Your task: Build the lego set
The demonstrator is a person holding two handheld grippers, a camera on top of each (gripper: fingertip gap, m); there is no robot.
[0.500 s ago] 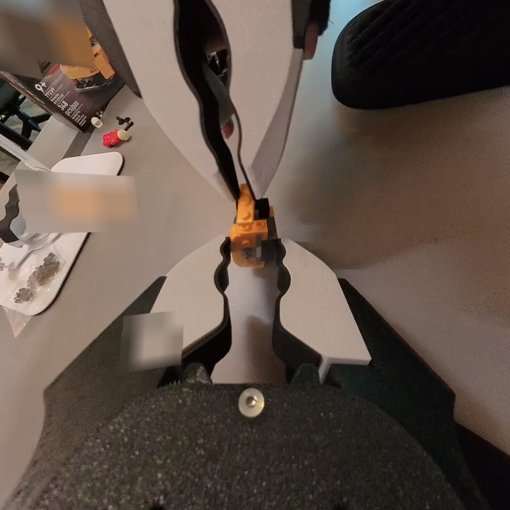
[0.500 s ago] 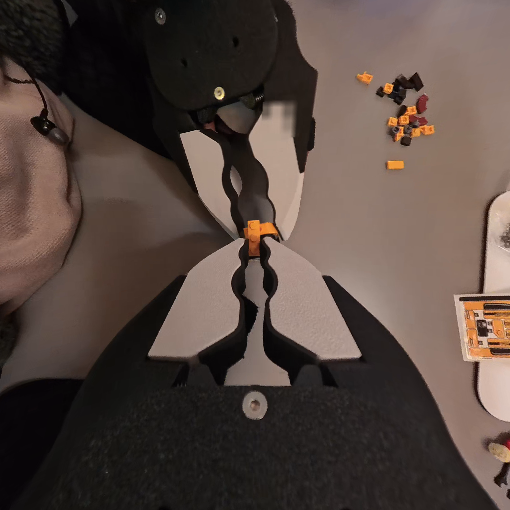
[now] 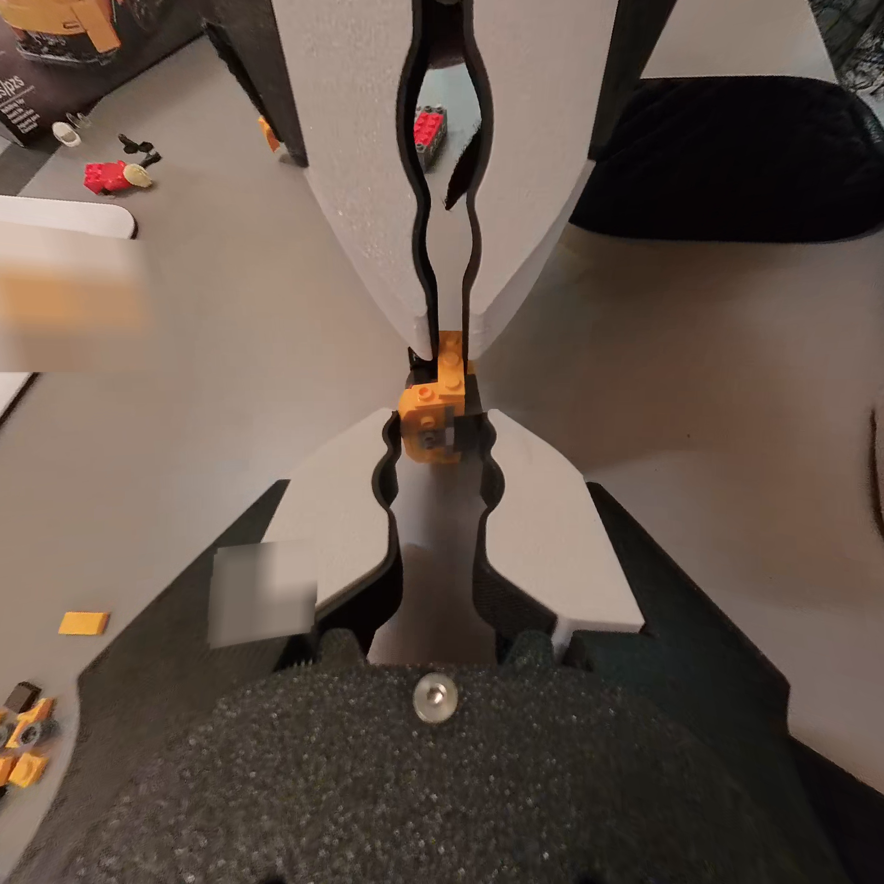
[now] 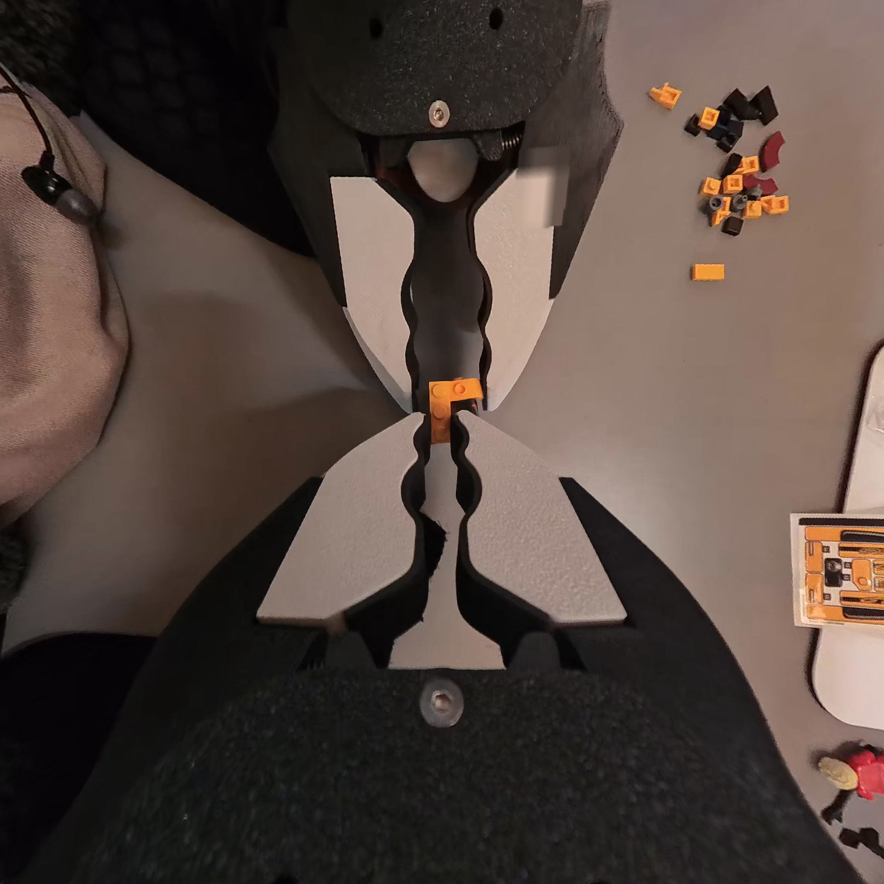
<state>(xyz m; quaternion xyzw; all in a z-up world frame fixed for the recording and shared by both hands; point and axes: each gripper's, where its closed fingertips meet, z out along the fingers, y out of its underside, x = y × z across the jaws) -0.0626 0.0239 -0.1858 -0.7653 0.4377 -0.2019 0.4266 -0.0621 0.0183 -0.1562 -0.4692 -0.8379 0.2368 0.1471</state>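
Note:
A small orange and black lego assembly (image 3: pixel 433 430) sits between the fingertips of my left gripper (image 3: pixel 442 425), which is shut on it above the grey table. My right gripper (image 3: pixel 449 330) comes in from directly opposite, shut on one arm of an orange L-shaped plate (image 3: pixel 452 363) that lies against the top of the assembly. In the right wrist view the right gripper (image 4: pixel 440 423) pinches the L-shaped plate (image 4: pixel 440 402), and the left gripper (image 4: pixel 449 404) faces it tip to tip. The black part of the assembly is mostly hidden there.
A pile of loose orange, black and dark red pieces (image 4: pixel 736 162) and a single orange tile (image 4: pixel 707 271) lie at the right. A sticker sheet (image 4: pixel 842 569) rests on a white tray (image 4: pixel 856 669). A red figure piece (image 3: pixel 107 176), the set's box (image 3: pixel 48 62) and a black cushion (image 3: pixel 717 162) lie beyond. The grippers are tip to tip, or close to it. Both grippers' tips are roughly 15 centimetres from the single orange tile (image 4: pixel 707 271). Look for it in the left wrist view (image 3: pixel 86 624) too.
The two grippers have turned to line up straight, tip to tip. The orange plate and the assembly stay held and pressed together. More of the table shows in both views.

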